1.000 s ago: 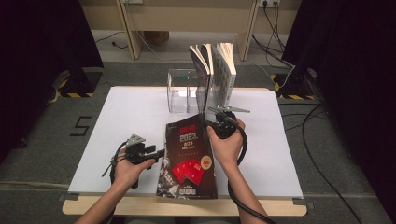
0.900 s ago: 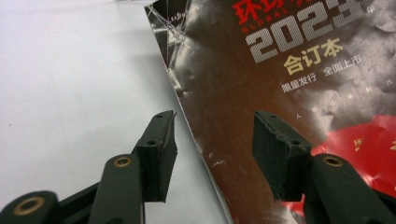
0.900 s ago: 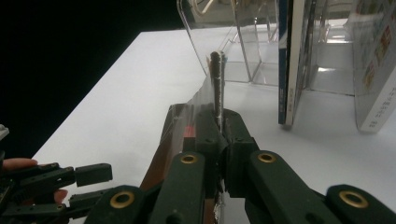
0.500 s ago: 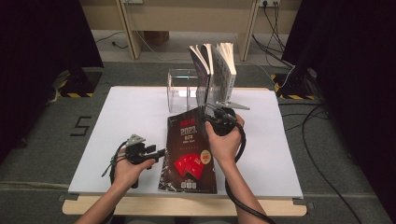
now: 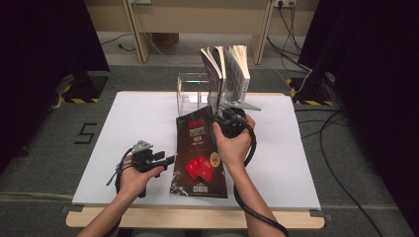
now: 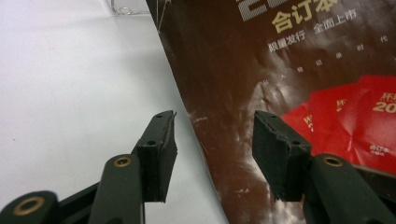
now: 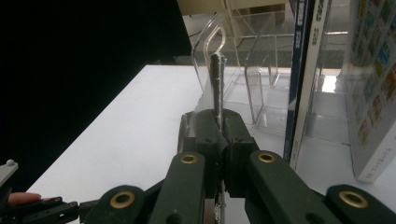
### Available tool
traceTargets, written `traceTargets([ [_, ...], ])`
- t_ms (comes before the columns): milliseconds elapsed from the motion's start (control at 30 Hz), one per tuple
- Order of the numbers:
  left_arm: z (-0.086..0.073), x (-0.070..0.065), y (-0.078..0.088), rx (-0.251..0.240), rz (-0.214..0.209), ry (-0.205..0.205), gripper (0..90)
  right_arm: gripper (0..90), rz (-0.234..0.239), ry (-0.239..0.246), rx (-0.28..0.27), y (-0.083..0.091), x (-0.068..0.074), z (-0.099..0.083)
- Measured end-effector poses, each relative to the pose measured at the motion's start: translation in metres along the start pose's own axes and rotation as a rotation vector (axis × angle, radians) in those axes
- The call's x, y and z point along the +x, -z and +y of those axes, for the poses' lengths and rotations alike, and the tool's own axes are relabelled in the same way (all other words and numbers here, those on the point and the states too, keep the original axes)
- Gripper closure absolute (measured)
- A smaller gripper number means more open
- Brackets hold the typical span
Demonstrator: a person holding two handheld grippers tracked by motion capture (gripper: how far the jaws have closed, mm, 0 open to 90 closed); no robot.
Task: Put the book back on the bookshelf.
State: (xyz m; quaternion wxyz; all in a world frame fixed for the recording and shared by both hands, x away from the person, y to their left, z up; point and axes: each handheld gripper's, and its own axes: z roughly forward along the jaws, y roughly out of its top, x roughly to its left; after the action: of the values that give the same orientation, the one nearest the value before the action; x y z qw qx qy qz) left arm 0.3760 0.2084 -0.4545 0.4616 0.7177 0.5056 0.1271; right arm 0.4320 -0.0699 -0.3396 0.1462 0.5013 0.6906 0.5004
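Glossy magazine [image 5: 198, 150], thin and floppy: right claw [image 5: 221, 115] clamped on its top edge; left claw [image 6: 212, 151] apart (astride the side edge).

High view: fixed above my side of the white table [image 5: 138, 118], facing forward and down; my forearms enter from its bottom edge.
Left gripper view: rides my left gripper [image 6: 212, 149], very near, looking low along its jaws at the dark magazine [image 6: 280, 70].
Right gripper view: rides my right gripper [image 7: 218, 140], close up, facing the clear acrylic rack [image 7: 261, 74] and standing books [image 7: 303, 70].
Shared: the magazine [image 5: 200, 153], rack [image 5: 195, 91] and books [image 5: 230, 74] also lie in the high view.
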Motion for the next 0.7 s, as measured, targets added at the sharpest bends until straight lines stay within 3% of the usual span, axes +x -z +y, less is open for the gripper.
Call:
traceTargets([
  [700, 0.006, -0.003, 0.001, -0.012, -0.016, -0.005, 49.3, 87.1, -0.004, 0.018, -0.05, -0.009, 0.012, 0.027],
])
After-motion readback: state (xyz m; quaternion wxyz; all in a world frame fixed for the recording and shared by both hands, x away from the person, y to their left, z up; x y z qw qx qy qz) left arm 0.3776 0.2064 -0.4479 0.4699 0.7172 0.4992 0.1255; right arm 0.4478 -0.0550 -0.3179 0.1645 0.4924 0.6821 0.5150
